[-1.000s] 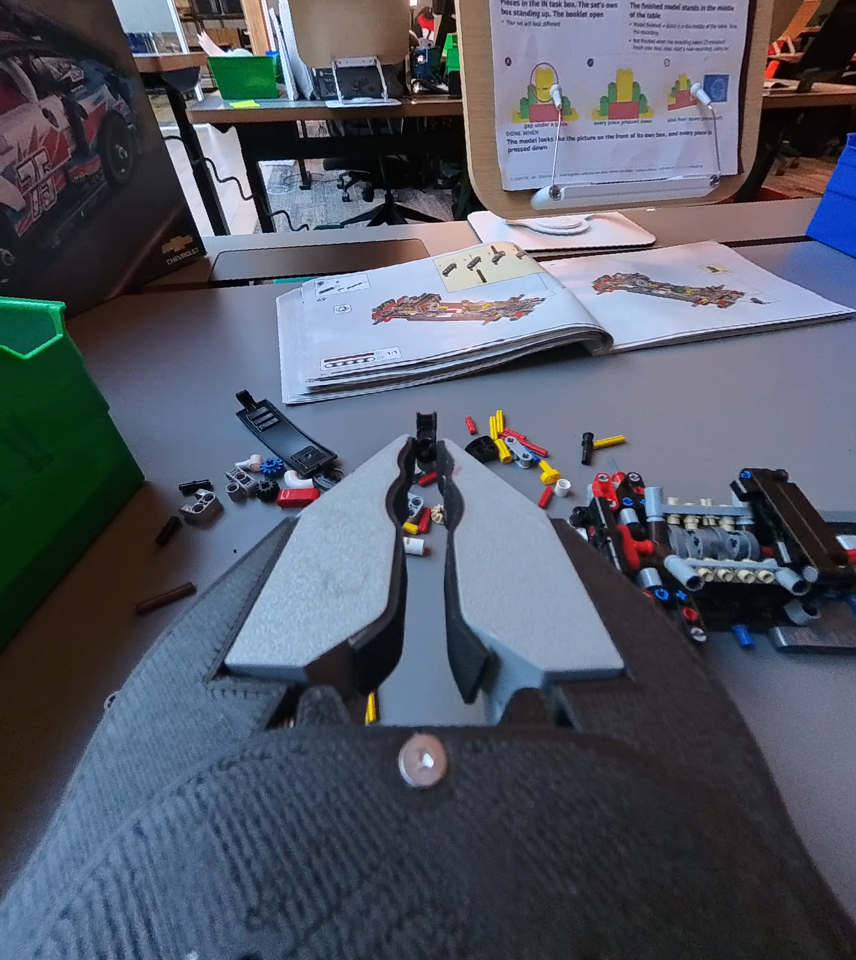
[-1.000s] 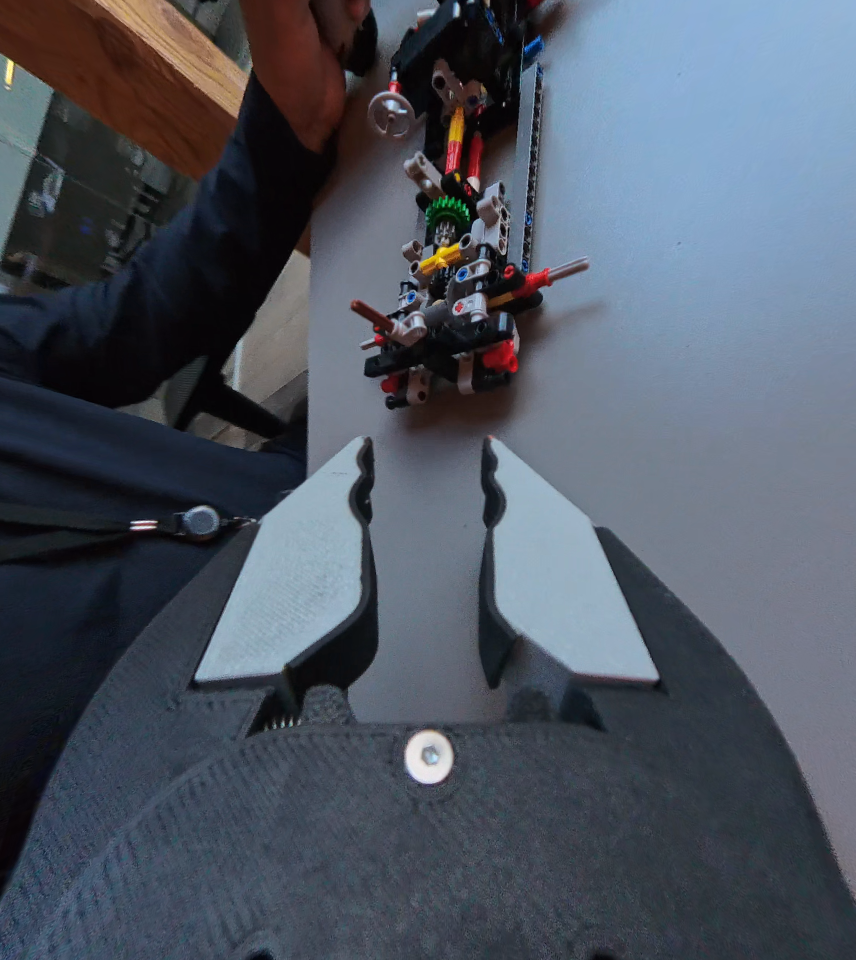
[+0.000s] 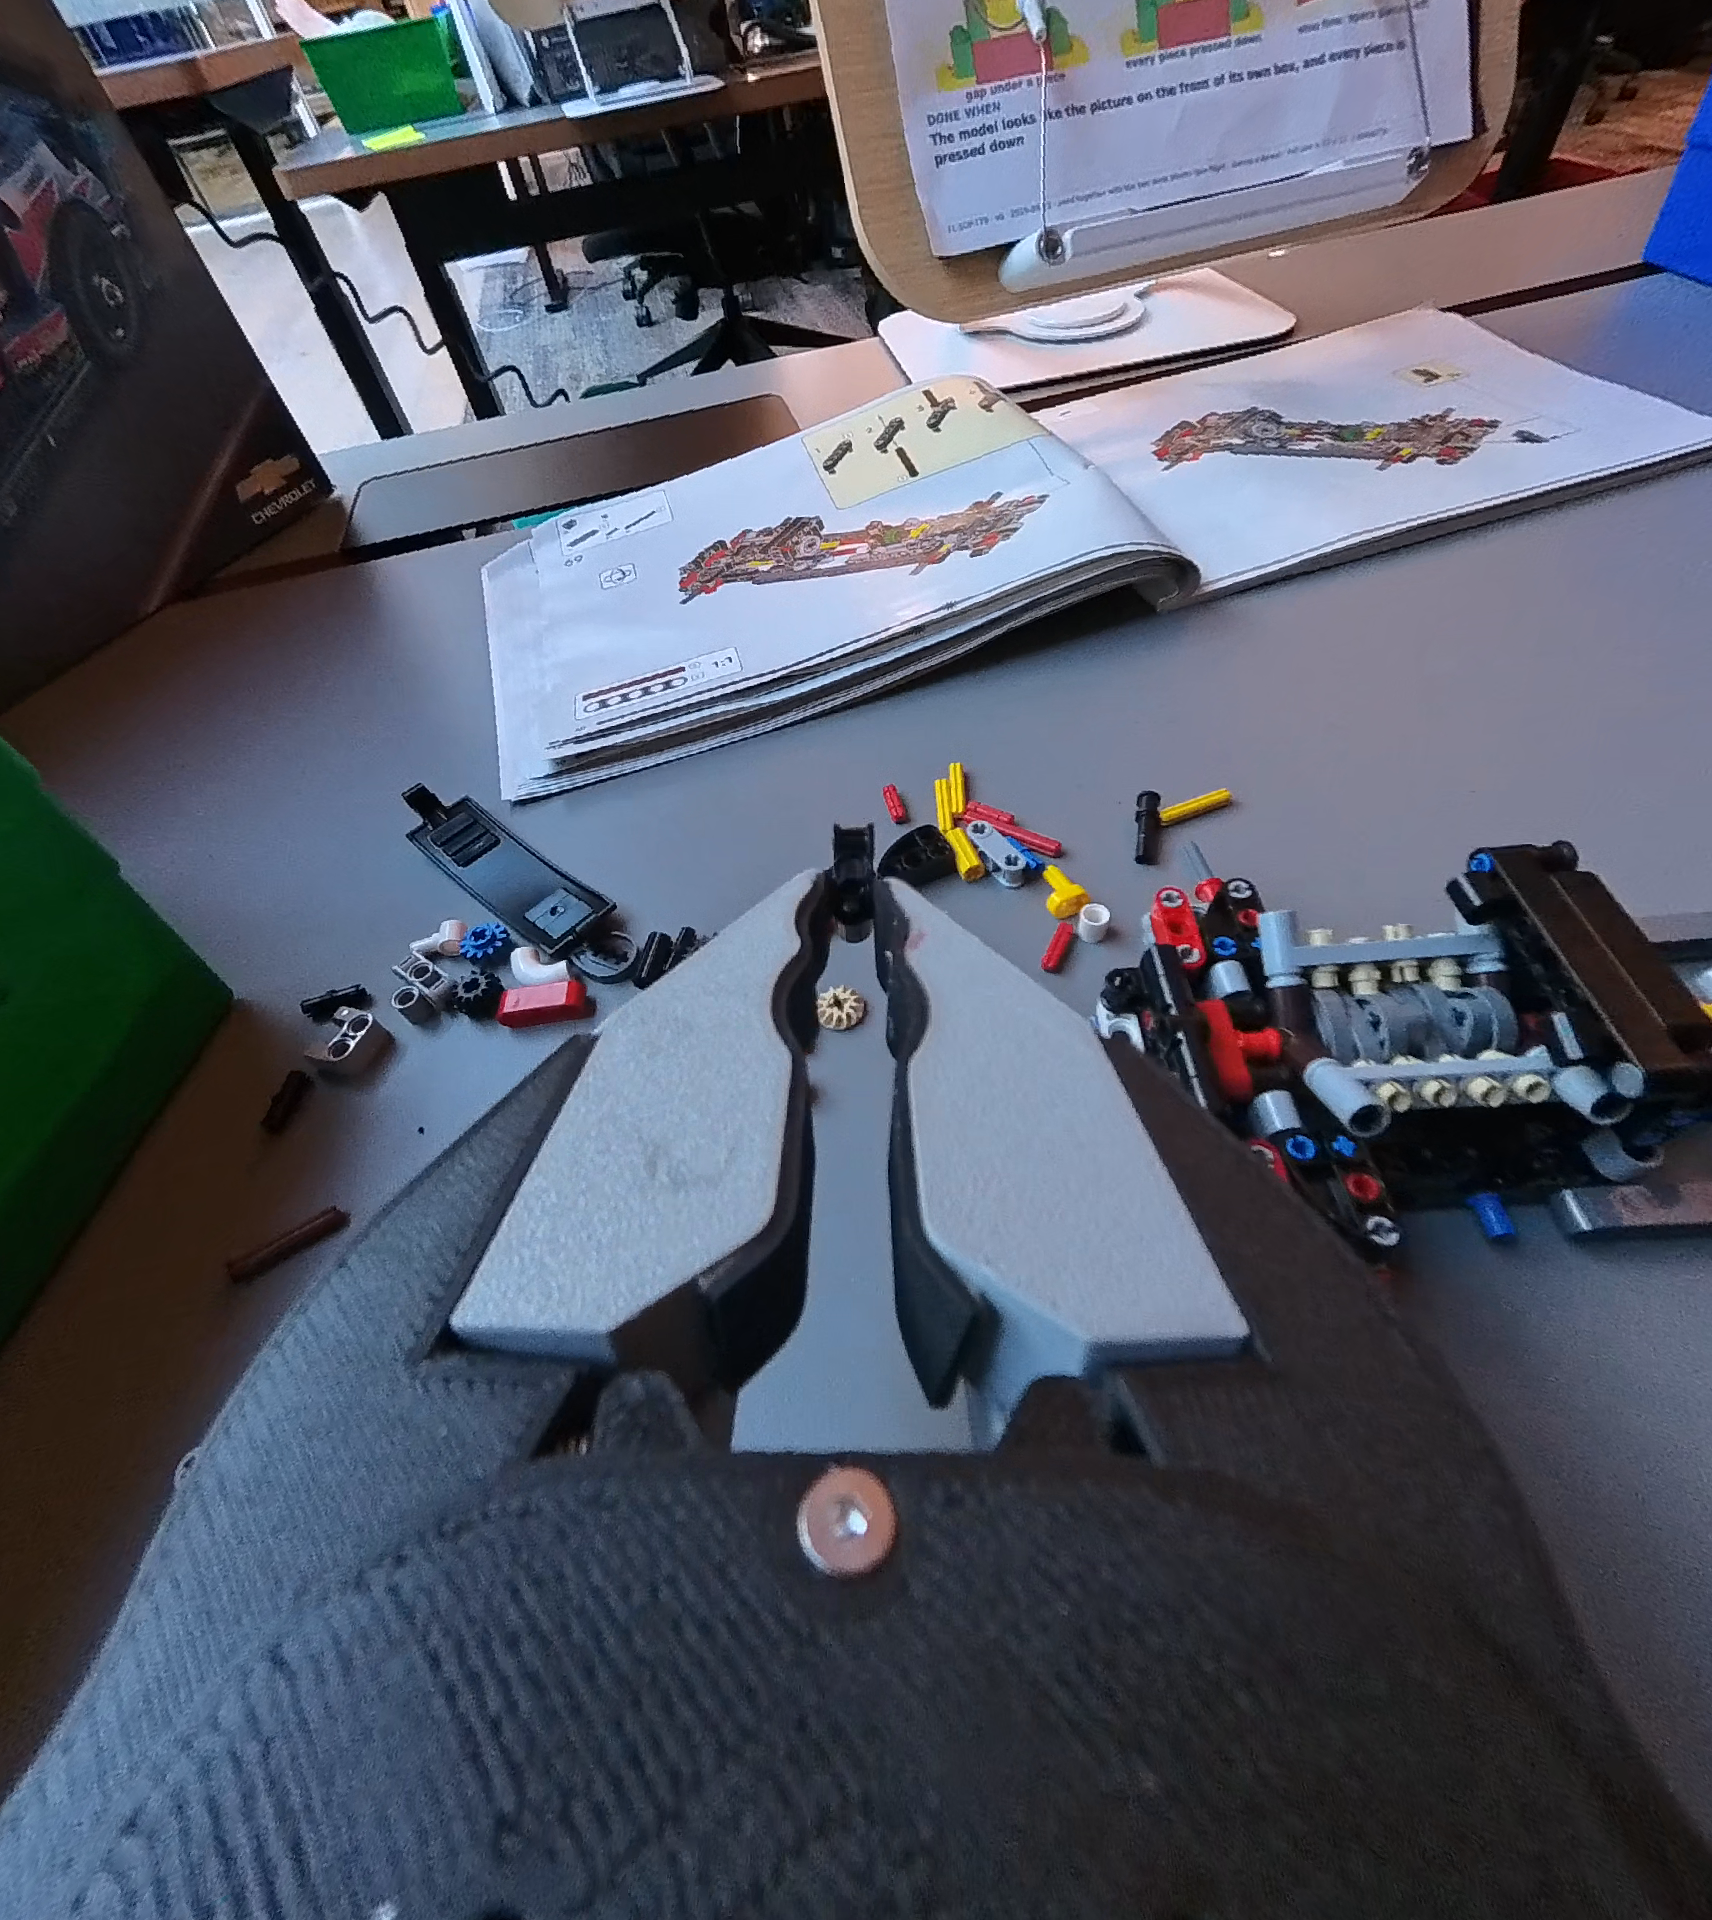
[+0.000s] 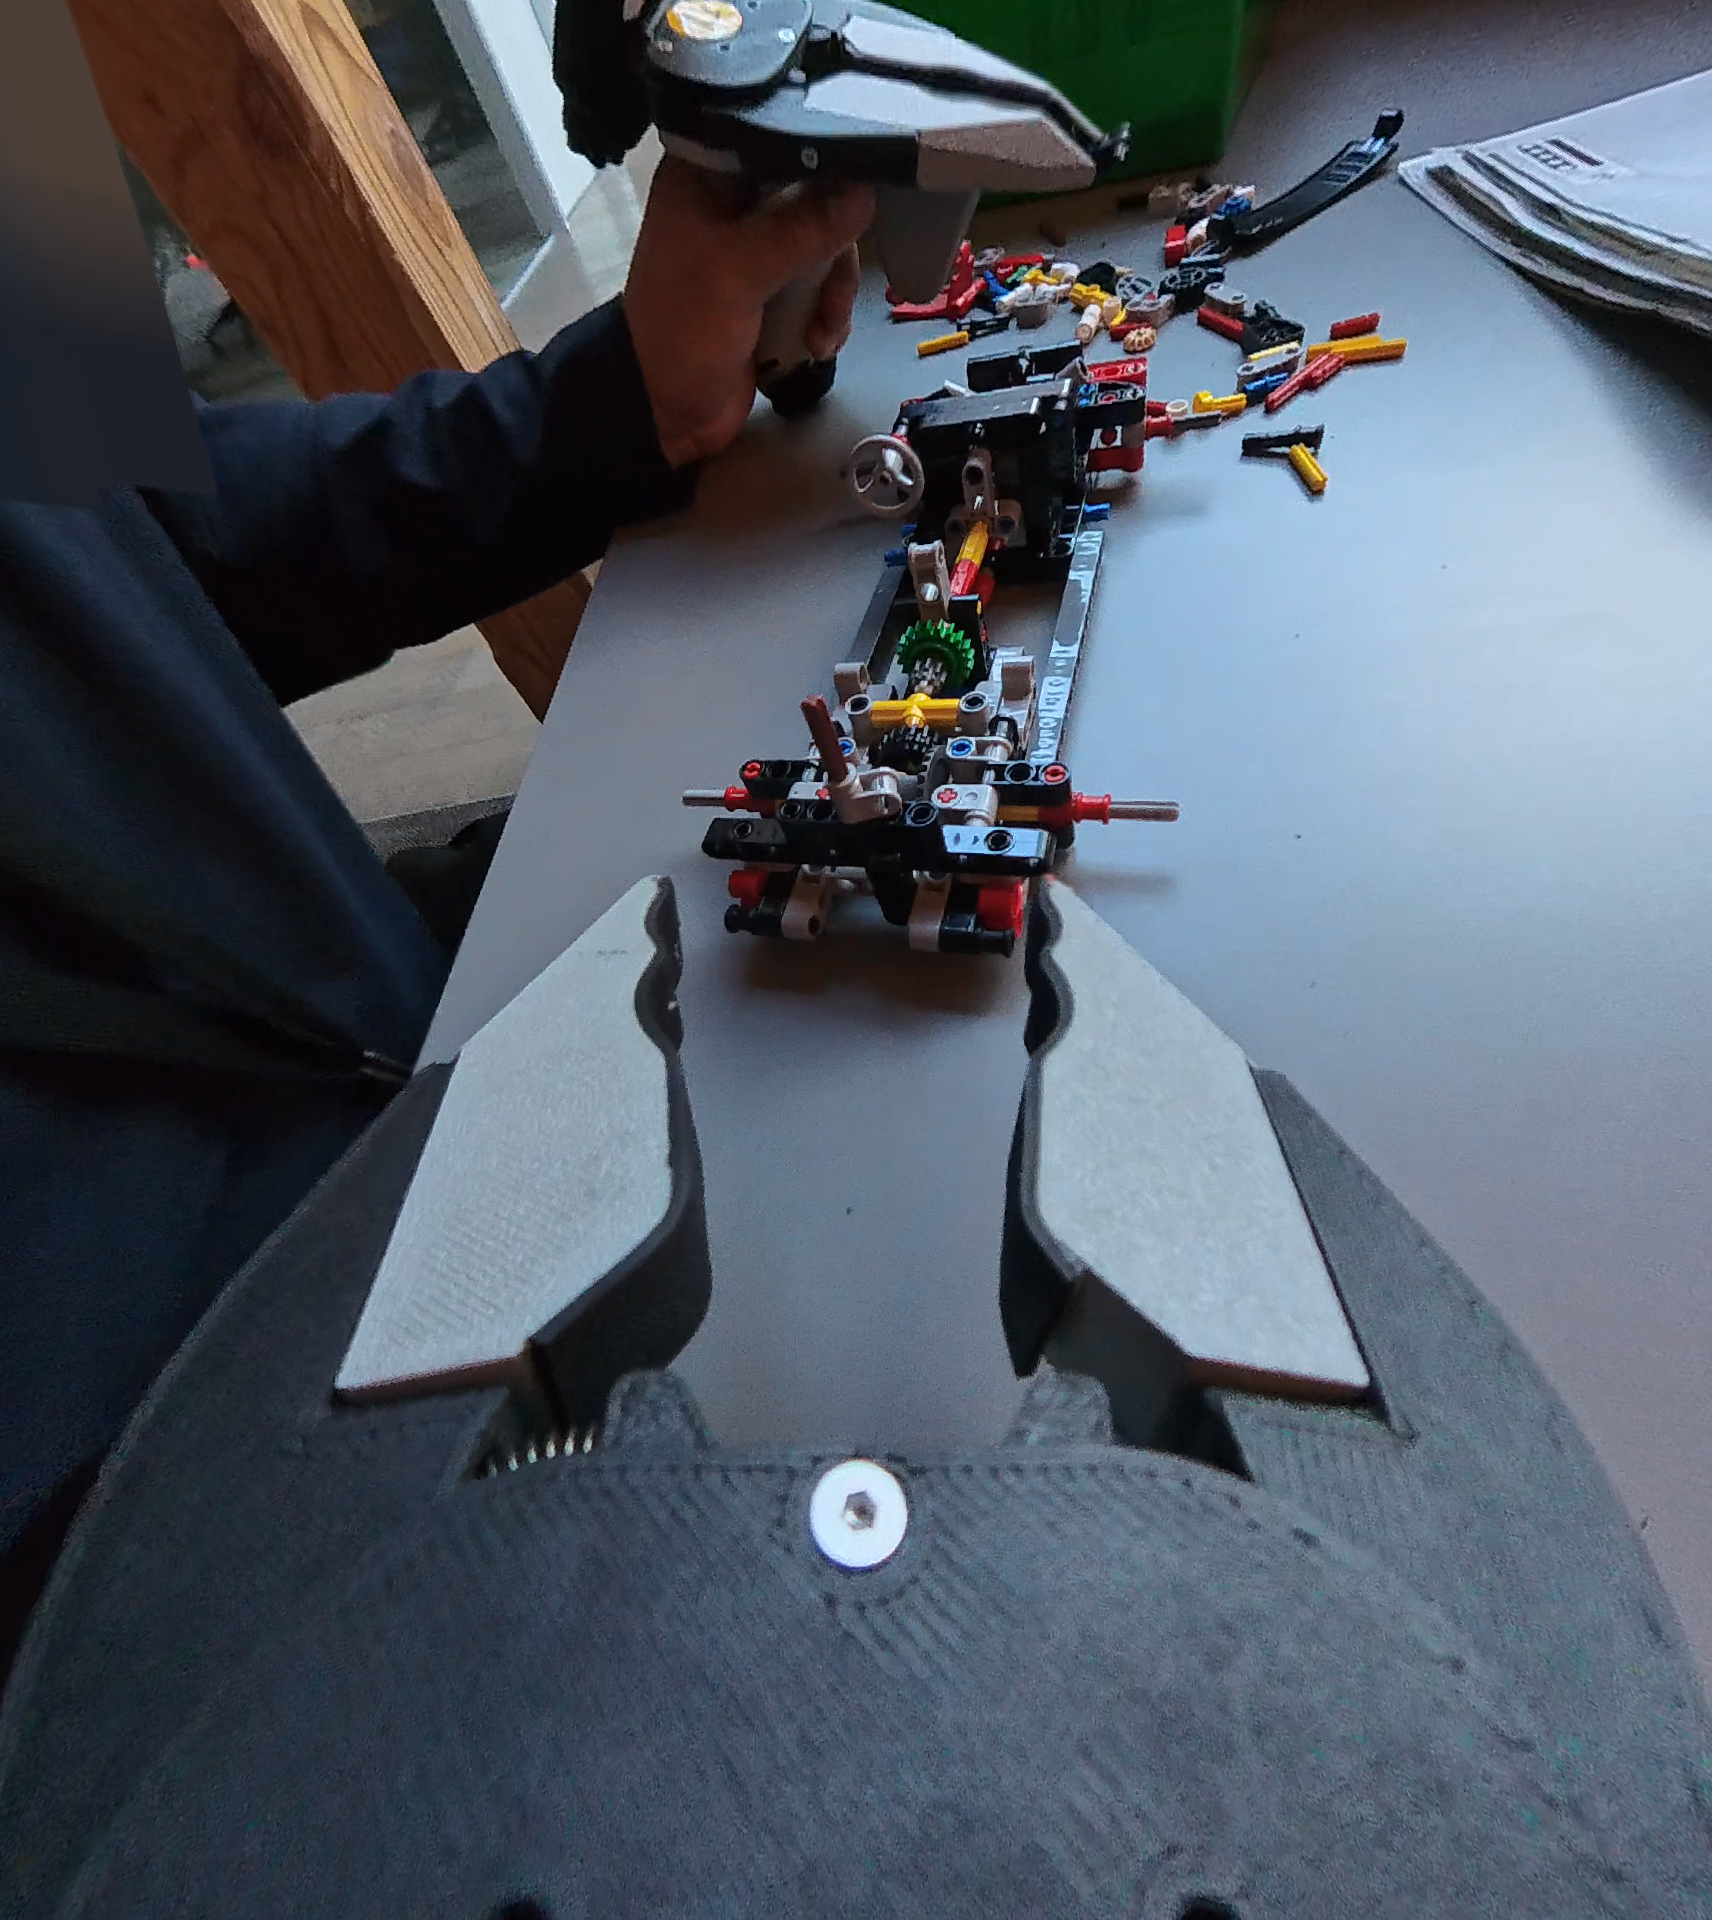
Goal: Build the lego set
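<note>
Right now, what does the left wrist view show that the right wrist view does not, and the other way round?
Only the left view: the car box and the sheet stand. Only the right view: a sleeve, a hand, the model's green gear, and the right tongs open. Both: the brick model, loose parts, the booklet, and the left tongs shut on a small black piece.

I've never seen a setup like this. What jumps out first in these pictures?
A long, half-built toy car chassis of black, grey and red plastic bricks lies on the grey table, its near end just ahead of the open right gripper. The left gripper pinches a small black brick piece above scattered loose parts, with an open instruction booklet behind.
</note>
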Demonstrator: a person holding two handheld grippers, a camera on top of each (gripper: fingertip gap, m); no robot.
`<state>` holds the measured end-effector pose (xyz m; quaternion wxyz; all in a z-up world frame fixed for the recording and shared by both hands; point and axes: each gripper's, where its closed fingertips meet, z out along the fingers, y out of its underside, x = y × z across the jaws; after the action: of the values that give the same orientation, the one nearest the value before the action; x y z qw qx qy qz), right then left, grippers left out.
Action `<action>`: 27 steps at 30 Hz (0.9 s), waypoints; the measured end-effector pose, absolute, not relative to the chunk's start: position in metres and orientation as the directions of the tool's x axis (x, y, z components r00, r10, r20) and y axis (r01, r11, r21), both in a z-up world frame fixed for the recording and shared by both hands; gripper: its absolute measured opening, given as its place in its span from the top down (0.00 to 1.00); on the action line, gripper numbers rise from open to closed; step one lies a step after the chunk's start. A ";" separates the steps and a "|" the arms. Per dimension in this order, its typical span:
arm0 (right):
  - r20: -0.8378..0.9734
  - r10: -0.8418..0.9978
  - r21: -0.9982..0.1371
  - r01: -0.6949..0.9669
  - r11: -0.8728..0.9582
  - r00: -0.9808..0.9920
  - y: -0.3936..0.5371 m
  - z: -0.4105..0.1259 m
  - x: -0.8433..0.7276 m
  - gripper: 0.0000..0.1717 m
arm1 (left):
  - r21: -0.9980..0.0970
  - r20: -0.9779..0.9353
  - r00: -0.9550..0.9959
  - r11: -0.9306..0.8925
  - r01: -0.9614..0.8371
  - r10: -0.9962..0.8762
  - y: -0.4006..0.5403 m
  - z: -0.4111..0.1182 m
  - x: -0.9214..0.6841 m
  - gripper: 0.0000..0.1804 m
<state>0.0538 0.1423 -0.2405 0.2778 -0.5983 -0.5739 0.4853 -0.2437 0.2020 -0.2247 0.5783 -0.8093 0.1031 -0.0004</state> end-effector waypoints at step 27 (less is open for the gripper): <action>-0.350 0.925 -0.920 0.240 -0.310 -0.146 0.162 -0.213 0.060 0.70 | -0.894 -0.155 0.977 -0.399 -0.202 -0.146 0.207 -0.240 -0.249 0.97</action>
<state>0.0600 0.1619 -0.2131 0.3030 -0.5789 -0.5033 0.5655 -0.2489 0.2074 -0.2395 0.5382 -0.8360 0.1040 0.0258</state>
